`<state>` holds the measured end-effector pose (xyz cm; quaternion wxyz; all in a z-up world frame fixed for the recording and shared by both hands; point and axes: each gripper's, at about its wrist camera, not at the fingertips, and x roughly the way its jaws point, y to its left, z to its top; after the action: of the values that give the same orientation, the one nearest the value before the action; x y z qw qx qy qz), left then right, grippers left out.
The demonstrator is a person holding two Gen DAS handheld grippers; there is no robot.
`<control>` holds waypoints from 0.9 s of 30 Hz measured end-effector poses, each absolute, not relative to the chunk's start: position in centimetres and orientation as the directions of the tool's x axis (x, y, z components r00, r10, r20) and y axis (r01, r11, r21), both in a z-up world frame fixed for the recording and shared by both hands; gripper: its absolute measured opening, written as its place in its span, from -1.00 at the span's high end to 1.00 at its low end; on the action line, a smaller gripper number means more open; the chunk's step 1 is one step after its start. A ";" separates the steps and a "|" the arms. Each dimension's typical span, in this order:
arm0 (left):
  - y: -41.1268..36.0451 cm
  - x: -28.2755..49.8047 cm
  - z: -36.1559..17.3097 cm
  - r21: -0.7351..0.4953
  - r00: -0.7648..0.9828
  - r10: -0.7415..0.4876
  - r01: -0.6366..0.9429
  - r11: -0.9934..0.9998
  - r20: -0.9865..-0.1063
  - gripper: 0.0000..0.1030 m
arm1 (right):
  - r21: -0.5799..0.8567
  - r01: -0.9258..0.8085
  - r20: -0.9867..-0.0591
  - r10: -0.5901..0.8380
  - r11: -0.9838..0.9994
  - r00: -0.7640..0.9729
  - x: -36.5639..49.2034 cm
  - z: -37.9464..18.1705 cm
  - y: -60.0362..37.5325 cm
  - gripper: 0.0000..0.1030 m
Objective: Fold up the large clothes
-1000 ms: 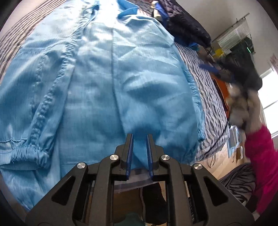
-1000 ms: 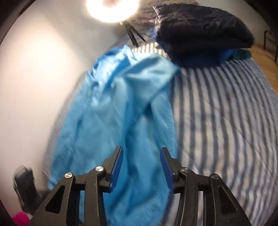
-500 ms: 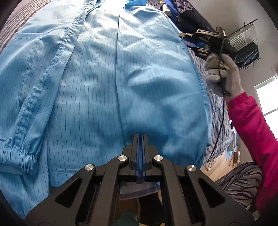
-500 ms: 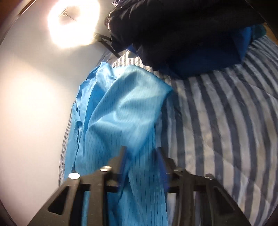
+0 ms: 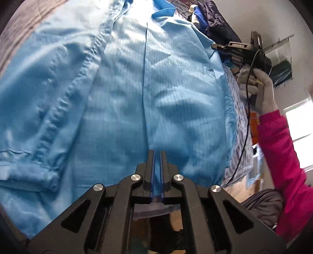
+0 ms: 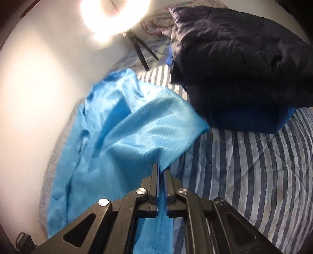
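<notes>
Right now my left claw (image 5: pixel 157 156) sits at the near hem of the coat (image 5: pixel 121 93), its jaws almost together and easing apart a little, with a thin edge of the blue cloth between the pads, so I read it as clamped on the hem at the front opening. My right claw (image 6: pixel 160 172) is closing on the coat too: the jaws are nearly together and a pinch of cloth runs straight down between them, the fabric tenting up from the bed (image 6: pixel 254 172) toward the tips. In the left view that claw shows at the coat's far right edge, up near the shoulder, held by my gloved hand (image 5: pixel 256 91) in a pink sleeve (image 5: pixel 281 156). Outward from there, the coat lies spread face-up and lengthwise on the striped bed, collar (image 5: pixel 162 11) at the far end, placket running down the middle, one sleeve (image 5: pixel 39 121) laid along its left side with the cuff near me. Beyond the collar sits a dark quilted bundle (image 6: pixel 240 58), and a ring light (image 6: pixel 113 17) glares by the wall. As for progress, I judge the folding barely begun: the body is still full width and full length, with no fold I can see. What remains is carrying this right side over the middle, doing the same on the other side, then folding lengthwise.
</notes>
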<state>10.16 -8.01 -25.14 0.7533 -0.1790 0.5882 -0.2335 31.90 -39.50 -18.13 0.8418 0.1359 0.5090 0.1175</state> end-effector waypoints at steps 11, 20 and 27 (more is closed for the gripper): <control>-10.4 10.2 -25.7 -0.532 0.200 -0.564 0.194 0.825 -0.801 1.00 | 0.505 0.053 -0.759 0.414 0.861 0.503 32.5 -20.6 -43.7 0.66; -7.6 9.6 -22.2 -0.318 0.339 -0.382 0.229 0.920 -0.860 1.00 | 0.371 0.027 -0.774 0.293 0.928 0.561 33.1 -18.1 -43.0 1.00; -8.0 8.0 -21.7 -0.222 0.363 -0.315 0.275 0.936 -0.877 1.00 | 0.359 -0.007 -0.800 0.312 0.933 0.513 32.0 -17.9 -41.8 0.48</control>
<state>7.99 -7.95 -21.68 0.8254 -0.0188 0.5352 -0.1785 32.04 -41.78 -17.90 0.8553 0.1571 0.4848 0.0934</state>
